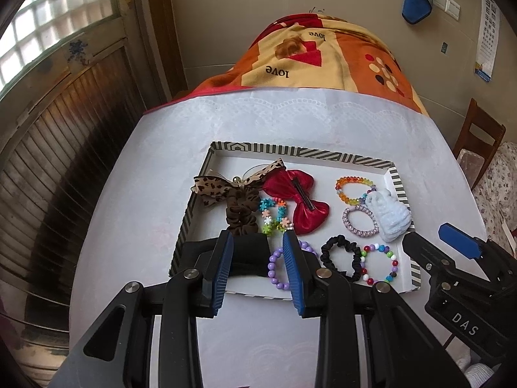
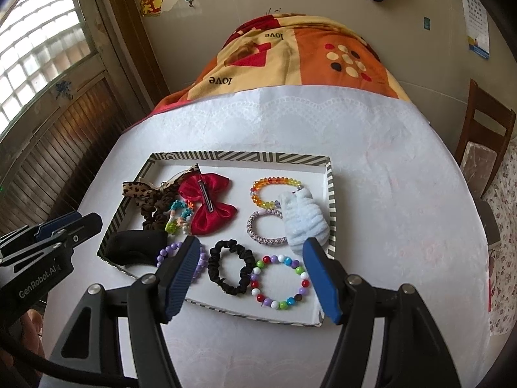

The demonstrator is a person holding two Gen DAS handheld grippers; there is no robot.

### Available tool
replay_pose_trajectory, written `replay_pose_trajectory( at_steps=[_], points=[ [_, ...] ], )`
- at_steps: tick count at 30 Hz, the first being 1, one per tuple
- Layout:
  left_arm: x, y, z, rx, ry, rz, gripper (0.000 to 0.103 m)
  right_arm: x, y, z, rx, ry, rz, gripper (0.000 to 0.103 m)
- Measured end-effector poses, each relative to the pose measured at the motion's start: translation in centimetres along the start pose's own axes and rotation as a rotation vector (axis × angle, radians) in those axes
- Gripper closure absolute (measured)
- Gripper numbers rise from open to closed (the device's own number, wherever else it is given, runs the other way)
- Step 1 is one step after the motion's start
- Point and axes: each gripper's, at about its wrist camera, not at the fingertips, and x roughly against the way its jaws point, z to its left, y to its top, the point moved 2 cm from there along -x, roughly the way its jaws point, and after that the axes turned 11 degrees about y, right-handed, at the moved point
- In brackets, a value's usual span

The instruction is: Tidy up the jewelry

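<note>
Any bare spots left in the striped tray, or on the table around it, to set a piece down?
Inside the striped tray, the far strip between the back wall and the red bow is bare, as is the middle gap between the red bow and the orange bead bracelet. The near half is crowded. The white tablecloth is bare right of and beyond the tray.

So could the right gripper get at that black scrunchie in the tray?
Probably yes. The right gripper hangs open just above the black scrunchie, which lies flat in the tray with nothing over it. The beaded bracelet touches it and might get nudged.
</note>
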Motion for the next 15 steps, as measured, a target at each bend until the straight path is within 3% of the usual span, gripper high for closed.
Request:
replay_pose_trajectory(
  at_steps=[15],
  points=[
    [0.09, 0.11, 0.17, 0.010, -0.002, -0.002, 0.080, -0.03, 0.36, 0.13, 0.012, 0.002, 0.001, 0.034]
  ],
)
